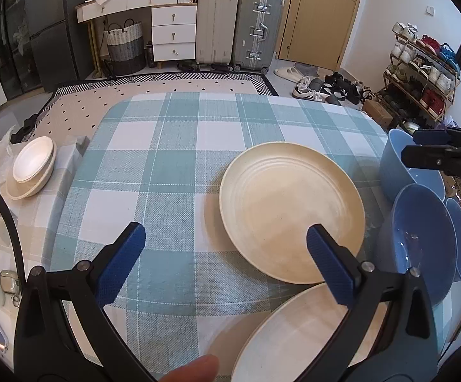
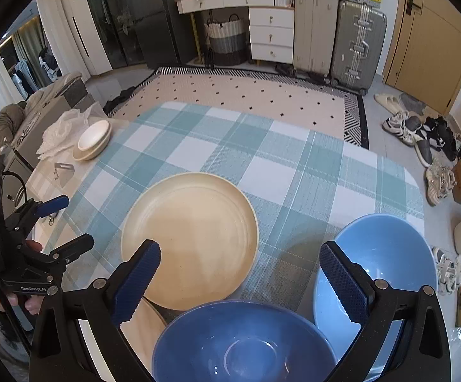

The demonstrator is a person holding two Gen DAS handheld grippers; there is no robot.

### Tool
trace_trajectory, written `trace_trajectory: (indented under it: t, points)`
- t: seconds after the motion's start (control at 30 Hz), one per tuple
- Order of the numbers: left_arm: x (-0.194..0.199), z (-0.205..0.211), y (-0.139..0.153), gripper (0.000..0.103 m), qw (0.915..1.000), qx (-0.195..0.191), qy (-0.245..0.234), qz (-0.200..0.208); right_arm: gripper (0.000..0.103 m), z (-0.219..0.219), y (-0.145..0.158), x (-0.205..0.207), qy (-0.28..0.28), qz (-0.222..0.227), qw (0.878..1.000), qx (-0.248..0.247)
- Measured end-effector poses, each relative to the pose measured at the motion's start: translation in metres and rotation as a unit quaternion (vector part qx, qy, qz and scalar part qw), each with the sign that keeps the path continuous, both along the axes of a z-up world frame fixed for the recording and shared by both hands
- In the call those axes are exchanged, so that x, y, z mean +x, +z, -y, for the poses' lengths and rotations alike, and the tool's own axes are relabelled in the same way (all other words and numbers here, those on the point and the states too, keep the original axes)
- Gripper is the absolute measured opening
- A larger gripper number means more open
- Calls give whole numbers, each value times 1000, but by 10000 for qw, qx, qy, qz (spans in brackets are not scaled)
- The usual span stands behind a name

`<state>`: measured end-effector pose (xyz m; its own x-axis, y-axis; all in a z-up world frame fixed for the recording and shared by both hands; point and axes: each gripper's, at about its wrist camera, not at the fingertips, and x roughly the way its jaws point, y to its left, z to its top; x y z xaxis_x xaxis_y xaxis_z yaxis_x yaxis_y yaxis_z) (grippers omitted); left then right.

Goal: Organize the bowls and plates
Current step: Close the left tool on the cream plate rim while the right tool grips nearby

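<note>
the table (image 1: pixel 173 172) under its teal checked cloth has a wide bare stretch across the middle and far side, its far edge meeting the dotted rug (image 2: pixel 249 95). a cream plate (image 1: pixel 291 210) lies flat right of centre, with a second cream plate (image 1: pixel 297 334) just nearer, the two rims close or overlapping. three blue bowls crowd the right edge: the near blue bowl (image 2: pixel 243 343), one beside it (image 2: pixel 386 254), and a third (image 1: pixel 399 162) shown only by the left wrist view. a small stack of cream bowls (image 1: pixel 33 165) sits at the far left edge. the left claw (image 1: pixel 225 254) is spread wide and holds nothing, over cloth and plate rim; the right claw (image 2: pixel 240 280) is likewise spread, empty, above the near blue bowl.
</note>
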<state>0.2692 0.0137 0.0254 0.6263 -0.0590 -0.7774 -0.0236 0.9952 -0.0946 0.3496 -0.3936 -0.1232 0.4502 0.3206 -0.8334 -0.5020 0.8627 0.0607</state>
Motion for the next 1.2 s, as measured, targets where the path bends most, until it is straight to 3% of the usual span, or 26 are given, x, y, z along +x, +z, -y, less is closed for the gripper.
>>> trace_trajectory:
  t: [0.3,0.57,0.87,1.03,1.2]
  points:
    - [10,-2,-16,100,9999,8,24,-142,102,-13,-30,19,152,-442,9986,-237]
    - [19,-7,-37,93,9990,-159,-12,-419,99,-30,-48,29,348,-735,9960,-375]
    - [26,-9,-51,89,9980,-283,-4,-558,88,-43,-73,39,498,-1129,9906,-597]
    - [31,-7,-57,79,9974,-308,-45,-653,77,-48,-83,43,519,-1248,9878,-770]
    - [34,-3,-65,67,9964,-347,-79,-772,74,-50,-88,45,550,-1307,9862,-859]
